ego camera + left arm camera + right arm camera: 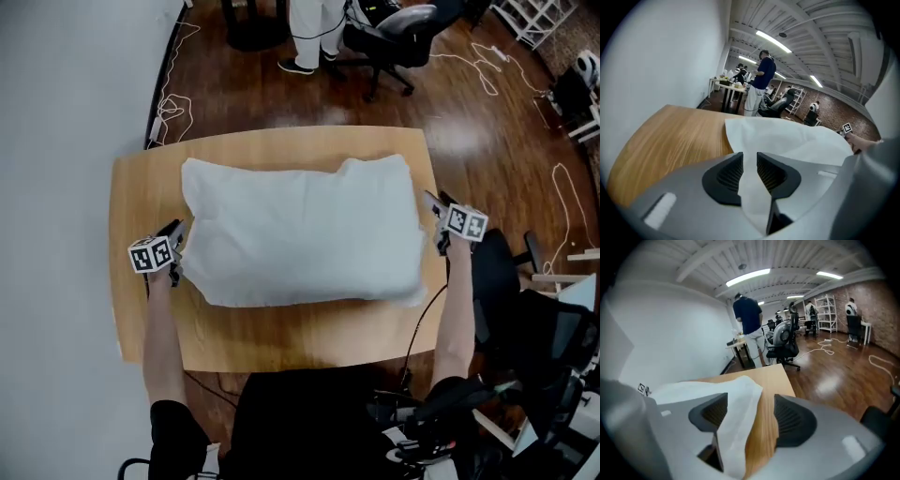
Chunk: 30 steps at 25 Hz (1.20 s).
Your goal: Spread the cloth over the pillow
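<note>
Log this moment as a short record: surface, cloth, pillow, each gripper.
surface: wooden table
cloth: white, draped over a puffy bulk mid-table
pillow: under the cloth; no bare part shows
left gripper: at the cloth's left edge, jaws slightly apart, cloth between them, not pinched
right gripper: at the cloth's right edge, jaws wide apart, cloth edge lying against one jaw

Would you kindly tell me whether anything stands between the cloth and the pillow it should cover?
Nothing visible does. The cloth already lies over the pillow on the table, hiding it. Its side edges sit loosely between the open jaws of the left tool and the right tool.
</note>
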{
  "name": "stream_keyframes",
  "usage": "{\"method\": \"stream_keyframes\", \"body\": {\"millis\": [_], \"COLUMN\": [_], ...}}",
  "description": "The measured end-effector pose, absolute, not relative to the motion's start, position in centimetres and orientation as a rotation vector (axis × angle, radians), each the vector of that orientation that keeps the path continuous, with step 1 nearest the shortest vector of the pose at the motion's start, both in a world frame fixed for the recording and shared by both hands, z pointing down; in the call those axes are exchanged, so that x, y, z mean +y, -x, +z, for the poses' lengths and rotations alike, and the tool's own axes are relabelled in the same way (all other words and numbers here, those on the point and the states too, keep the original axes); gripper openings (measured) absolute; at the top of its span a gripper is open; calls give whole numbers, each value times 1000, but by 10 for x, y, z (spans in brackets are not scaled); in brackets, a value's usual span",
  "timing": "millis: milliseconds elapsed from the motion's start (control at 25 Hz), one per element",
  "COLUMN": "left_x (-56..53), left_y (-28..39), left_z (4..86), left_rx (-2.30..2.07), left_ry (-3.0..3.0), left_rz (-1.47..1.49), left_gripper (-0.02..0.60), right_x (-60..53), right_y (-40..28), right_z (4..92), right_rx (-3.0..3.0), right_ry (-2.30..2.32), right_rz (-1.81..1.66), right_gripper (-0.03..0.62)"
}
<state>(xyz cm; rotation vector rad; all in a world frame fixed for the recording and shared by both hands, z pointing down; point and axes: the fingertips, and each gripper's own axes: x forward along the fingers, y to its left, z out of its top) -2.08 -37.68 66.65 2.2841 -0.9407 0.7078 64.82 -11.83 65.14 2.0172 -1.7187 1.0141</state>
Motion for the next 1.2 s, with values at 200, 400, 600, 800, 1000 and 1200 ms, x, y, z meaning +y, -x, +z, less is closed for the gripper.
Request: {"method": "stream_keyframes", "body": {"millis": [200,400,600,800,1000,1200], "left_x": [-245,-213,-243,-211,-183,-199], "left_y": [68,107,110,85,93,67], "left_z": [694,691,666,608,648,702], "left_rx": [-596,-577,-628,-575,-669,-635], "left_ry": [-2219,-1991,-1792,-2038,-1937,-1853], "left_rz": [724,321,-159,-236,-32,81], "left_gripper": [89,121,57,2,2,296], "right_x": [43,141,114,129,149,147], "right_y": [-556,-470,-445,-482,-512,-468], "right_z": [635,635,660,615,667,716], "right_rx": [-1928,-1905,-1767,-1745,-1624,-1630], "right_ry": [-1923,-1706,-1519,-1583,-1452,-1335], "right_rz": [1051,1067,988,922,916,1061], "right_gripper": [314,331,164,2,351,282]}}
